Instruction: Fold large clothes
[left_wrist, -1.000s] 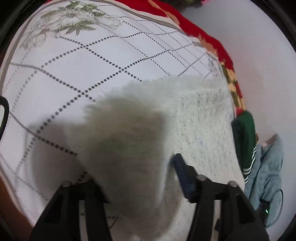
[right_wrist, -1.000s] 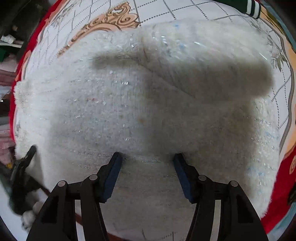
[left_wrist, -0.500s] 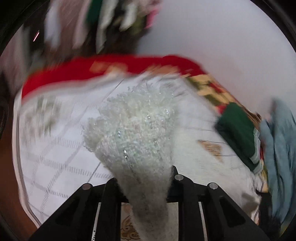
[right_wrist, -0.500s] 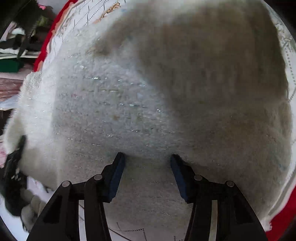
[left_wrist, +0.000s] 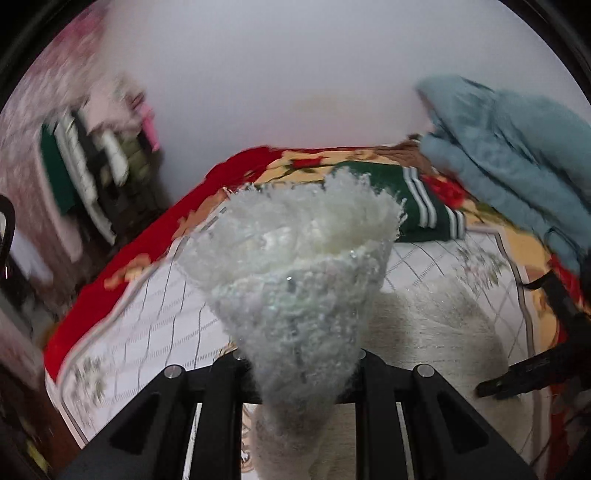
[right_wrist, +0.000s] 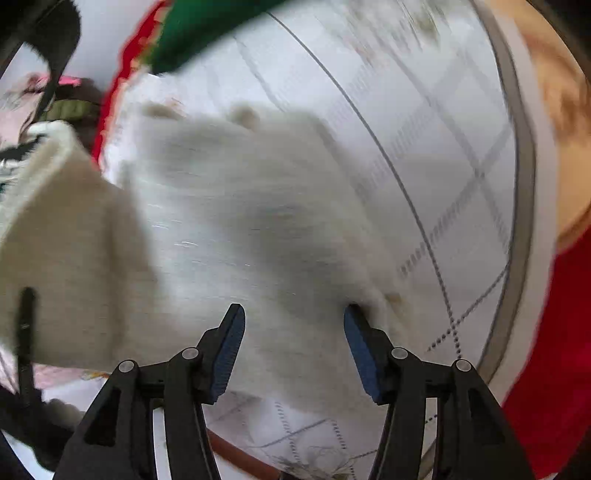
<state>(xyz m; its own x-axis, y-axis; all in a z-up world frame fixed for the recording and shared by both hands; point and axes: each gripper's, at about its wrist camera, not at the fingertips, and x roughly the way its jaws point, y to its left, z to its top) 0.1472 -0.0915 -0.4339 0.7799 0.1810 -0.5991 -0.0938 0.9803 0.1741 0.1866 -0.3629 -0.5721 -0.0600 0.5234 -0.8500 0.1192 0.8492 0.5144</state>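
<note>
A fluffy white sweater (right_wrist: 240, 229) lies on a white bedspread (right_wrist: 424, 122) with a dotted diamond pattern. My left gripper (left_wrist: 299, 363) is shut on a bunched part of the sweater (left_wrist: 299, 280), which stands up from the jaws and hides the pads. The rest of the sweater (left_wrist: 443, 325) lies flat on the bed to the right. My right gripper (right_wrist: 293, 347) is open, its blue pads (right_wrist: 229, 350) low over the sweater's near edge, with nothing held. The lifted part also shows at the left in the right wrist view (right_wrist: 55, 258).
A folded green garment with white stripes (left_wrist: 413, 203) lies at the far side of the bed. A light blue garment (left_wrist: 509, 155) hangs at the right. A red floral blanket (left_wrist: 155, 236) borders the bedspread. Shelves of clothes (left_wrist: 85, 173) stand at the left.
My left gripper has closed on the sweater's part and lifted and swung it up and over the bed. My right gripper has stayed open and shifted across the sweater toward its right edge.
</note>
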